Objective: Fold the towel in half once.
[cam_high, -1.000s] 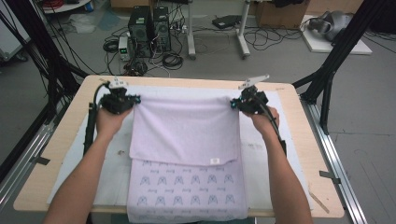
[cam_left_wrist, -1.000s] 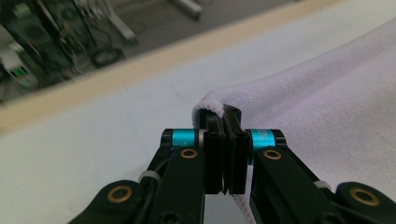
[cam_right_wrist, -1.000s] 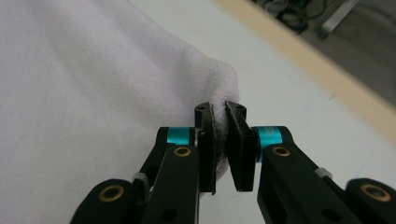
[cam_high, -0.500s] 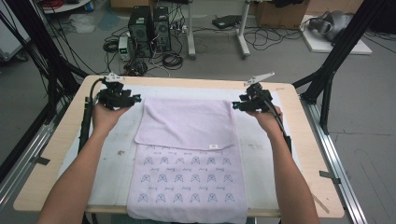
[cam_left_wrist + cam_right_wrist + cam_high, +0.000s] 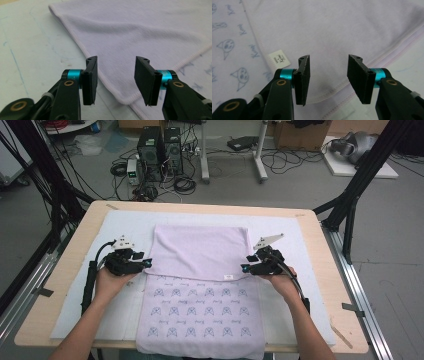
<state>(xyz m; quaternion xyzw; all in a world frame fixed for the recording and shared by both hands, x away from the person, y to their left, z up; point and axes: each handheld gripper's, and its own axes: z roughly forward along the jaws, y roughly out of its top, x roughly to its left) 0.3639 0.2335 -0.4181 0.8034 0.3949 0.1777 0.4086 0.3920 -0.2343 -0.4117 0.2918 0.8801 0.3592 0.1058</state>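
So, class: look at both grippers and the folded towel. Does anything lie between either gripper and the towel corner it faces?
Nothing visible does. The left gripper and the right gripper are both open, each with a corner of the folded lilac towel lying just ahead of its jaws, unobstructed on the white mat.

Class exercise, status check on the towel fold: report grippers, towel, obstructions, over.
Left gripper and right gripper open, nothing between the jaws, one at each near corner of the folded flap. Towel flat on the table, far part doubled over. Nothing in the way.
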